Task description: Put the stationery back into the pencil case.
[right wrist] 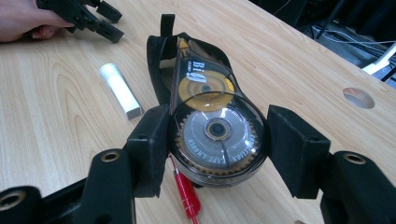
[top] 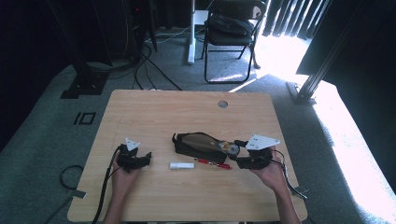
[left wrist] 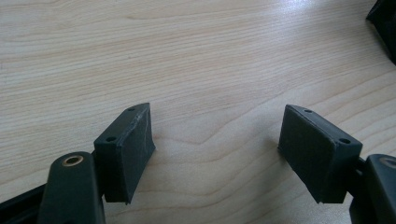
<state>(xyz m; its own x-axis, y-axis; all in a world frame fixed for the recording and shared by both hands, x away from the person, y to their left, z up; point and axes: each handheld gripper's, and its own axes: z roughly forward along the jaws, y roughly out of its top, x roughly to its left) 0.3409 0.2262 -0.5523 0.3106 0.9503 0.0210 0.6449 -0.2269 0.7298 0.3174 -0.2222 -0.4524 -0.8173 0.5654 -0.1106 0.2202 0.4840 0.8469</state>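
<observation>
Tape dispenser (right wrist: 217,135) bracketed by right gripper (right wrist: 217,149), jaws apart, grasp likely next; closing needed. Left gripper (top: 134,158), 9 o'clock, jaws apart, empty.

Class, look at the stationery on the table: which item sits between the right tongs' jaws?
The round correction tape dispenser. It sits between the open right tongs, partly in the black pouch; the white stick and red pen lie apart on the wood.
</observation>
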